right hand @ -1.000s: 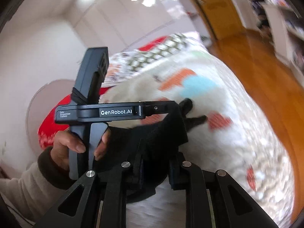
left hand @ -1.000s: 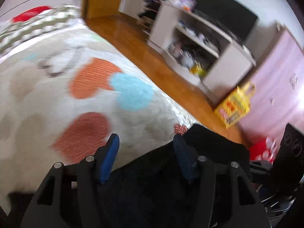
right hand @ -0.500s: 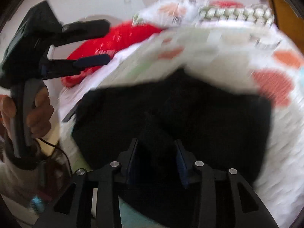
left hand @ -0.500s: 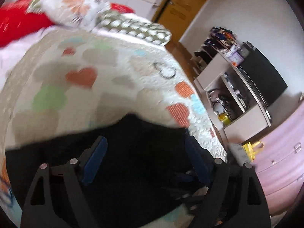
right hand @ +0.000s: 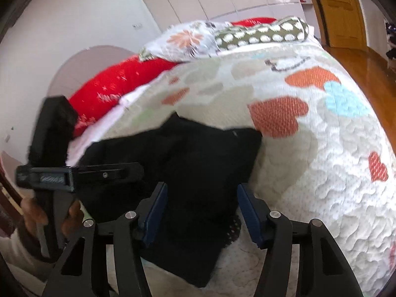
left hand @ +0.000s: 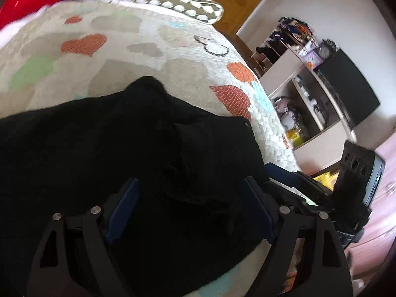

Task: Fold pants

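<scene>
The black pants (left hand: 128,143) lie bunched in a thick, folded heap on the bed's quilt (left hand: 158,74), a puffy stitched cover with orange hearts. They look soft, limp and light, probably a knit (it should not slip). The left gripper (left hand: 190,212) stands wide and holds nothing. The right gripper (right hand: 201,212) is opening, cloth between its pads but not pinched. I would take the corner at 1 o'clock.
</scene>
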Action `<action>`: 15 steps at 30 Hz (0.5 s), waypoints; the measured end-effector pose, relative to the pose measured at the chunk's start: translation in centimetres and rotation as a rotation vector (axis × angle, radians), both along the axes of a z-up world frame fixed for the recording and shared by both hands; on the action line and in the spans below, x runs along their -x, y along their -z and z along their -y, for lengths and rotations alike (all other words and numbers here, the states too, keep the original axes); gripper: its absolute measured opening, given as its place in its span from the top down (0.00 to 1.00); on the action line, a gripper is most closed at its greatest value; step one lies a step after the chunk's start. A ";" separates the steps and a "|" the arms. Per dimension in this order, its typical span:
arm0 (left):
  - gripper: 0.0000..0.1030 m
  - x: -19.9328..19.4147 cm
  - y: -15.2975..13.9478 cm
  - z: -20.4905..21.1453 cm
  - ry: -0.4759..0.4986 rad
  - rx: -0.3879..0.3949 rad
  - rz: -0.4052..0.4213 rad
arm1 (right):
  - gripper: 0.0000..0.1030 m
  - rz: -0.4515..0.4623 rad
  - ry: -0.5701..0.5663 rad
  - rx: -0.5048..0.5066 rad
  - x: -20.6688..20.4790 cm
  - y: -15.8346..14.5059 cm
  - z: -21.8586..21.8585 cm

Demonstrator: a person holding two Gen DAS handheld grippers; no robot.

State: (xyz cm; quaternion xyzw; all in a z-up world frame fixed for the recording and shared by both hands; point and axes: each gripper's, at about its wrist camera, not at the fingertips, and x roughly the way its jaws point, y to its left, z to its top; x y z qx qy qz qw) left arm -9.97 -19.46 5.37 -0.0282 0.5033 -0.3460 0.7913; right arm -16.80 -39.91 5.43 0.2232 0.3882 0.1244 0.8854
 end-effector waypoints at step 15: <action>0.89 0.6 -0.2 -2.8 -0.028 -0.086 -0.005 | 0.42 0.023 -0.093 0.067 -0.7 -1.1 -2.7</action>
